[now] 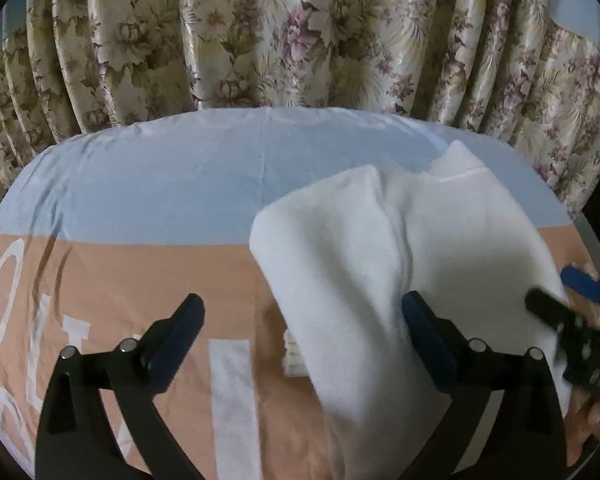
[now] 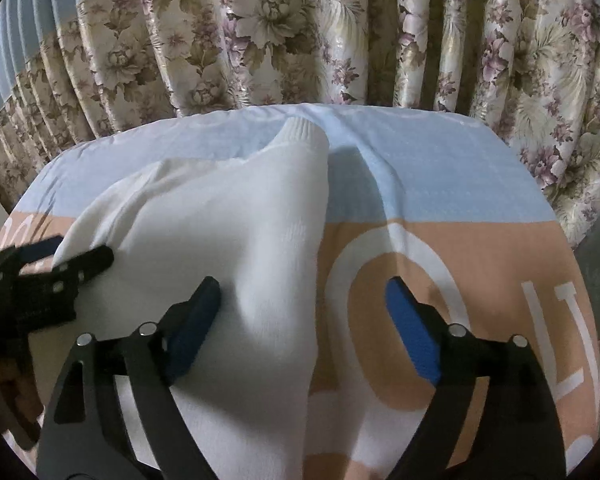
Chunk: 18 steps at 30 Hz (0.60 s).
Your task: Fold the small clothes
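Folding looks partway done: the white knit garment [image 1: 400,264] lies doubled over in a long, loose bundle on the peach and pale-blue bedsheet [image 1: 140,200], with a ribbed cuff or hem poking out at its far end. The left gripper [image 1: 304,320] stands with jaws spread wide and nothing pinched; the bundle lies ahead of it and under its right-hand finger. The right gripper [image 2: 304,304] is likewise wide apart and empty, the cloth lying below and ahead of its left-hand finger [image 2: 196,316]. Both tools sit close together at the near end of the garment. Judging by the slack, uneven bundle, at least one more fold and some tidying remain.
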Each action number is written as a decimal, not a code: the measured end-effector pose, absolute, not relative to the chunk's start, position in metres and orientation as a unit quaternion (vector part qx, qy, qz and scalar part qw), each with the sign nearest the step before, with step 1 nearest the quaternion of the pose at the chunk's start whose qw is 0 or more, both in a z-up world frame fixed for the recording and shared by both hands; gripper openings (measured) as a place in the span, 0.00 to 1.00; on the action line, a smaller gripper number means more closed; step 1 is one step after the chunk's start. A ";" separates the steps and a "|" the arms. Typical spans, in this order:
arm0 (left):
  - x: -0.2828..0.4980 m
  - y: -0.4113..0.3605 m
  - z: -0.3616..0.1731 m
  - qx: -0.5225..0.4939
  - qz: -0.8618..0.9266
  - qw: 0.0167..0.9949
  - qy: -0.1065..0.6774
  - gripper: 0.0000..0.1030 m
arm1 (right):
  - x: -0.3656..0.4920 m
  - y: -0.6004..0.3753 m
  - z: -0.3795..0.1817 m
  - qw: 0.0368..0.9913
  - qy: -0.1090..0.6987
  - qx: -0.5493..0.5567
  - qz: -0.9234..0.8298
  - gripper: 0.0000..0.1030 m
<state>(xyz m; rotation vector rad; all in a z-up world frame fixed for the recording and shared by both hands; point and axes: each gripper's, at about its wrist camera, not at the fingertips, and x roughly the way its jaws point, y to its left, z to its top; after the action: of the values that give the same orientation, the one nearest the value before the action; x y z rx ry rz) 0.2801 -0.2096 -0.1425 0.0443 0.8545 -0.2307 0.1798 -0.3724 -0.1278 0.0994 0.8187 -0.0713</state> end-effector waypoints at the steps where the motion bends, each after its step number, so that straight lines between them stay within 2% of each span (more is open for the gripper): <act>1: 0.278 -0.208 -0.140 0.019 -0.111 0.907 0.407 0.96 | 0.173 -0.370 -0.128 0.917 0.395 0.045 -0.037 0.86; 12: 0.288 -0.190 -0.140 0.036 -0.098 0.919 0.381 0.97 | 0.112 -0.358 -0.147 0.913 0.404 0.035 -0.043 0.89; 18: 0.266 -0.171 -0.127 0.072 -0.093 0.925 0.362 0.97 | 0.089 -0.348 -0.138 0.917 0.394 0.033 -0.059 0.93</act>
<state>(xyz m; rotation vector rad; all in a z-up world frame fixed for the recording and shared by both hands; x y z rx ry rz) 0.2659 -0.1713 -0.1268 0.1485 0.7435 -0.1907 0.0893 -0.3479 -0.1383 0.0689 0.8098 -0.1210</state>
